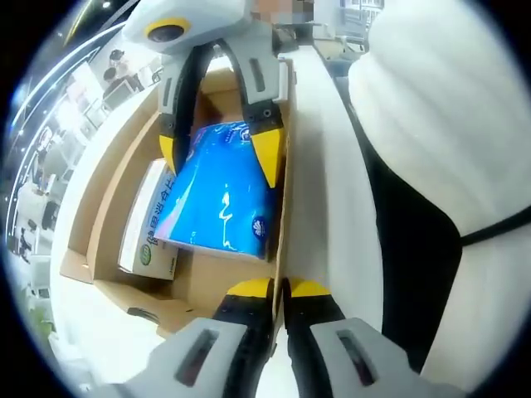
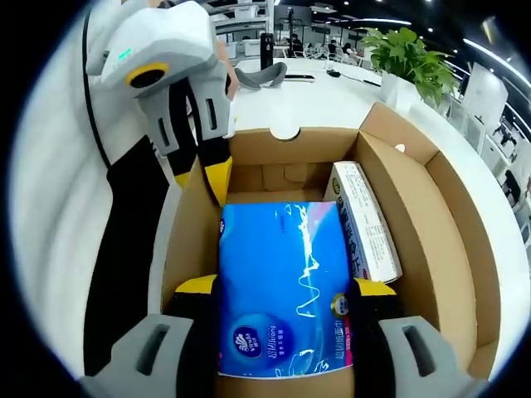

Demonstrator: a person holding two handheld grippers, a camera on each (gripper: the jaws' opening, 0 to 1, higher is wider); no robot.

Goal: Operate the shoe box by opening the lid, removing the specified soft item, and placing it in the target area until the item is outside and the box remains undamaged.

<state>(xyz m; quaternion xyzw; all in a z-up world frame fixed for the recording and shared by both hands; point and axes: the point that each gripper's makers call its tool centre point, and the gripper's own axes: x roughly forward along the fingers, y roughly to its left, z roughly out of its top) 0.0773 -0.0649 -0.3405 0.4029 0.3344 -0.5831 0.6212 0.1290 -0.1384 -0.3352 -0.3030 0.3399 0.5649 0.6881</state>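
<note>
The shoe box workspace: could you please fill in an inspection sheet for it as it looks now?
Surface: white table under the box.
Job's things: shoe box open, flaps raised, no damage seen; blue soft pack partly inside it.
Clutter: white-and-green carton in the box beside the pack.
Grippers: right gripper shut on the pack, a jaw at each side; left gripper pinching the box's side wall.
Cables: a black cable behind the left gripper.
Surroundings: potted plant on the table, office desks behind; the person's white garment close by.
</note>
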